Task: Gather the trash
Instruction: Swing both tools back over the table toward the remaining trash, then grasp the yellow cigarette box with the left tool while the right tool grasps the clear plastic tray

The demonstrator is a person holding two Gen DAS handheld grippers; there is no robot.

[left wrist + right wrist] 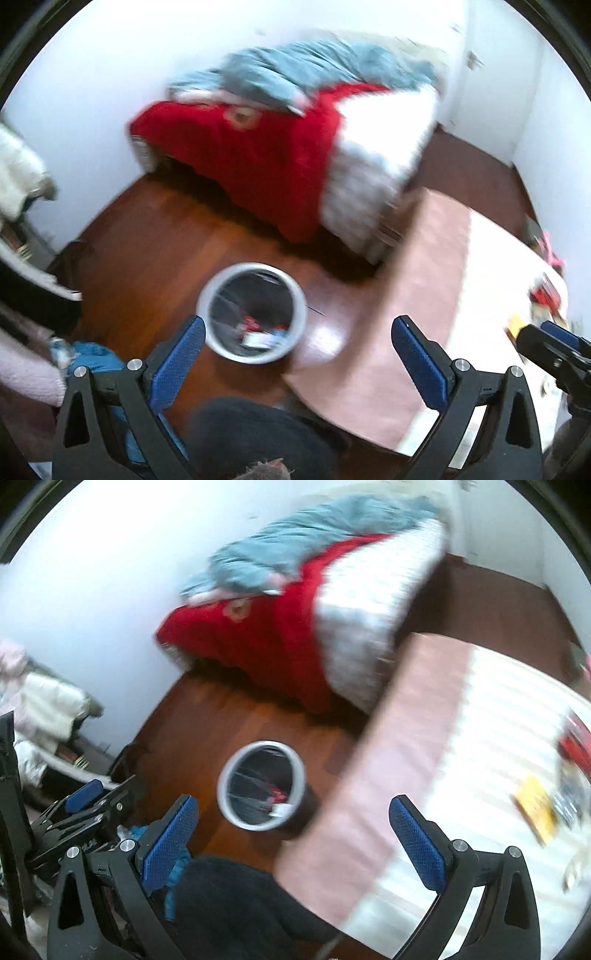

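Nearest the cameras a dark rounded shape, probably the person's knee (258,435), fills the bottom of both views, and above it each tool shows its blue pads spread wide with nothing between them: the left gripper (297,354) and the right gripper (293,834) are both fully open and empty. Just beyond the left gripper's pads, on the reddish wooden floor (159,229), stands the round bin (255,314) with a pale rim and a dark liner; some scraps, red and white, already lie at its bottom, so part of the collecting looks done. What seems left is on the near bed (498,720) to the right, covered in a white and pink spread: a yellow packet (535,808) and a red item (576,742) beside some blurred dark bits lie there, well apart from the bin, and they are likely the next trash to fetch, though blur hides what they are. The same clutter shows at the far right edge in the left wrist view. Farther off, a second bed against the wall carries a red blanket (258,155) and a grey-blue quilt (314,70). At the left, pale clothes (51,705) hang or lie piled, and a blue cloth (96,354) lies on the floor near the left gripper. The corner of the near bed juts toward the bin, so a reach from bed to bin must pass around it
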